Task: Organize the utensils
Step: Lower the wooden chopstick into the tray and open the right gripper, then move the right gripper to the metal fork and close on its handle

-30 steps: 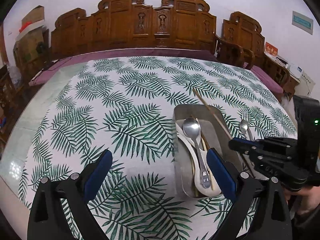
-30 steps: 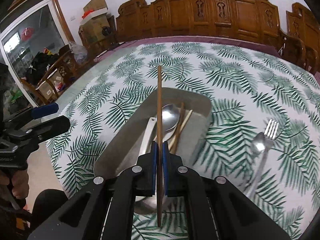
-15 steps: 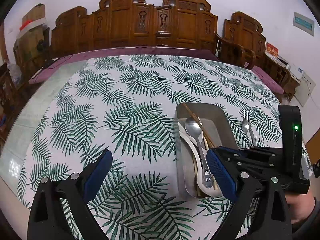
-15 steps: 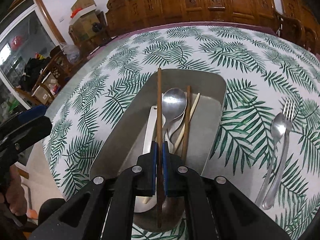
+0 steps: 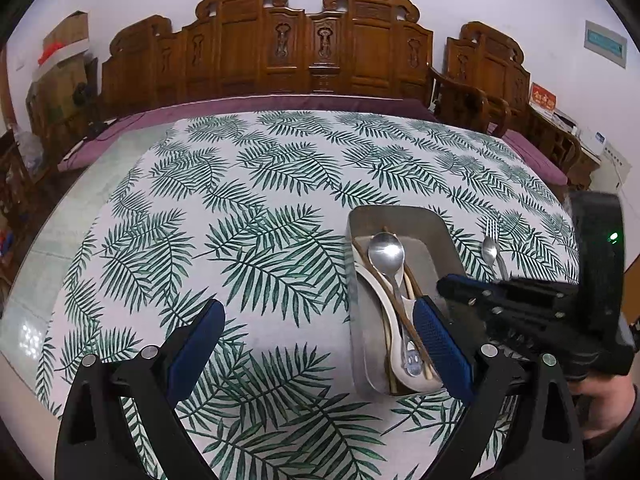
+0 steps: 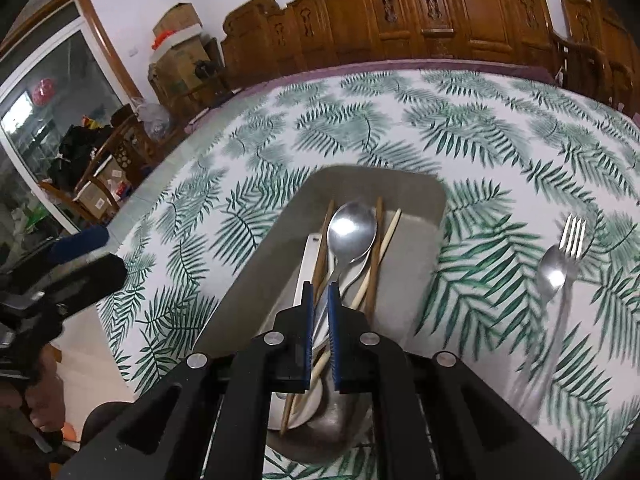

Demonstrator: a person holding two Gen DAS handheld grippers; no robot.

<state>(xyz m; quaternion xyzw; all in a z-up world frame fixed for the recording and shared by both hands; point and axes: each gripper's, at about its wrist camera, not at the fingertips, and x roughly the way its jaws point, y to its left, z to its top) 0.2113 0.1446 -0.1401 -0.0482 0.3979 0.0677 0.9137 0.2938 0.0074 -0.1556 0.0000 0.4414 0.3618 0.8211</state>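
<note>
Steel tray (image 6: 416, 216) at twelve o'clock holds spoons and chopsticks; right gripper (image 6: 319, 312), jaws slightly parted, grasps nothing; left gripper (image 5: 316, 344) gapes idle; next, approach the fork (image 6: 573, 236) and spoon (image 6: 554, 272) at two o'clock, pinching low.

Dark chopstick (image 6: 322, 249) is no longer being clamped by the right gripper (image 6: 318, 334); a second ago it was being held upright between the fingers (image 6: 307, 328), now it is lying in the tray (image 6: 416, 216) left of the big spoon (image 6: 351, 229). A narrow gap is now being shown between the fingers, which were pressed together before. Right gripper is being pulled back toward the tray's near end. In the left wrist view, the chopstick is no longer being seen sticking out past the tray's far rim.
</note>
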